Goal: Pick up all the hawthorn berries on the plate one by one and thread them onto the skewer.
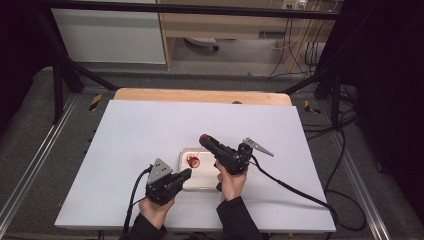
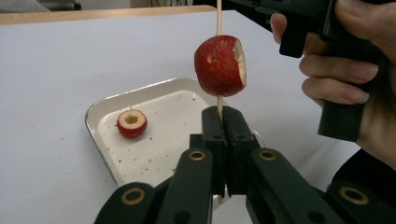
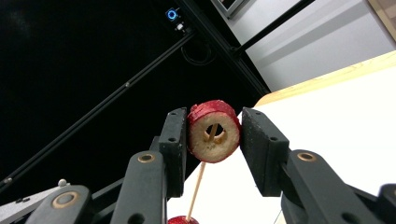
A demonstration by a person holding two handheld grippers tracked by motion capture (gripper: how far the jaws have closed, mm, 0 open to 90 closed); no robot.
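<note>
The left gripper (image 2: 223, 114) pinches the thin wooden stick (image 2: 218, 16) steady, so the right gripper (image 3: 214, 130) can squeeze a cored red fruit ring (image 3: 214, 132) onto it.

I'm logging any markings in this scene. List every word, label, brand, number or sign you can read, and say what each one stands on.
No readable text anywhere.
The left gripper, right gripper, skewer, fruit pieces and tray carry no lettering.
The black-and-yellow striped tags at the table's far corners bear stripes, no words.
</note>
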